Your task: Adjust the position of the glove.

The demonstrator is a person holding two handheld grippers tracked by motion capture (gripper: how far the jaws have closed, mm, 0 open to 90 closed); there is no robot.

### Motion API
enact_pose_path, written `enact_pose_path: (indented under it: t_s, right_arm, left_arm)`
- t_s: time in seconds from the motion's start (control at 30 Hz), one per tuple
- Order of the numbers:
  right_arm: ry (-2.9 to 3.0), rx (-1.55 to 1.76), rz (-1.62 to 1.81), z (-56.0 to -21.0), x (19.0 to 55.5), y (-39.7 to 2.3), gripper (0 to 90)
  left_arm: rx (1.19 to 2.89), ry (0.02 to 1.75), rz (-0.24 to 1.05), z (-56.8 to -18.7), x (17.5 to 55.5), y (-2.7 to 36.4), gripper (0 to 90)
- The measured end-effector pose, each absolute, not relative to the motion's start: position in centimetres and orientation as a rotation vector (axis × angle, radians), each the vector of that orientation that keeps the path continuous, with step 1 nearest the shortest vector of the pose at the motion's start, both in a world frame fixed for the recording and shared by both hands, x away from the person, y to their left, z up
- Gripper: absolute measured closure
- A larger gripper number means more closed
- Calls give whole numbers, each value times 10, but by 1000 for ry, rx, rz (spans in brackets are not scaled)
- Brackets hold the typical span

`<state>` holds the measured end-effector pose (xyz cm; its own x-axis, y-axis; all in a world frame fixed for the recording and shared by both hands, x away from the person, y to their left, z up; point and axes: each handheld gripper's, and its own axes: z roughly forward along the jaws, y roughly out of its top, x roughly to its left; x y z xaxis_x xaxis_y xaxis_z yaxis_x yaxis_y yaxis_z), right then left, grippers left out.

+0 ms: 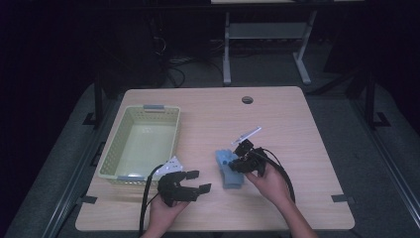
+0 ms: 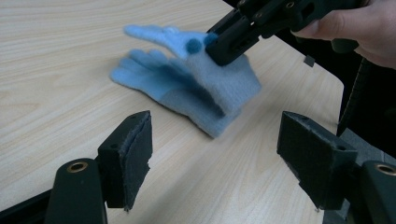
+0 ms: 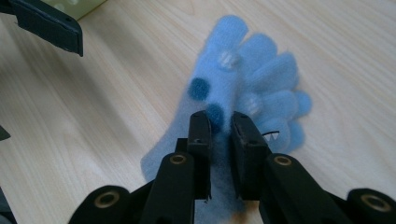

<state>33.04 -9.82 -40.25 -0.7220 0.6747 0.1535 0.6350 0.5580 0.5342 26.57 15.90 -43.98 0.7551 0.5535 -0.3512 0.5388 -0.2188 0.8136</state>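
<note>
My left gripper (image 1: pixel 190 182): nearest to me, low at the left of the high view, resting over the wooden table (image 1: pixel 297 129). Its jaws stand wide apart with nothing between them; bare tabletop shows in the gap in the left gripper view.

My right gripper (image 3: pixel 219 126): a little farther out and to the right. Its jaws are drawn together and clamped on a fold of the top glove's fabric, near the cuff end.

Blue gloves (image 2: pixel 196 88): a pair of fuzzy light-blue knit gloves, one stacked on the other, lying on the table just past the middle. The upper glove carries small dark-blue dots (image 3: pixel 199 88). In the left gripper view its finger end looks raised off the lower glove, where my right jaws pinch it.

Long axis: seen along my right jaws, the gloves run straight away from me, cuffs closest, fingertips farthest. From my left gripper the same gloves lie ahead and crosswise, fingers pointing to the left of that view.

Nearer hand: the right one; it already grips. The left is close by but apart from the gloves.

Yellow basket (image 1: pixel 106 153): a slotted plastic bin beyond and to the left of my left gripper, well left of the gloves. My judgement is that any carry there would go leftward across the table.
</note>
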Motion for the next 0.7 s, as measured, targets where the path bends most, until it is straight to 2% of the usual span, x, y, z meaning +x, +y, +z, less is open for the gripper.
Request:
enact_pose_path:
  t_s: [0.27,0.4,0.5,0.7]
  right_arm:
    - [2709,1190,853,-417,331,-93,780]
    - [2706,1186,806,-426,332,-88,712]
    - [2690,1184,791,-427,332,-88,694]
    - [2656,1175,853,-419,329,-89,743]
  left_arm:
    - [1875,840,15,-440,266,158,263]
    - [1881,839,12,-441,266,158,263]
    - [1884,837,12,-441,267,159,263]
    - [1877,847,4,-442,267,158,263]
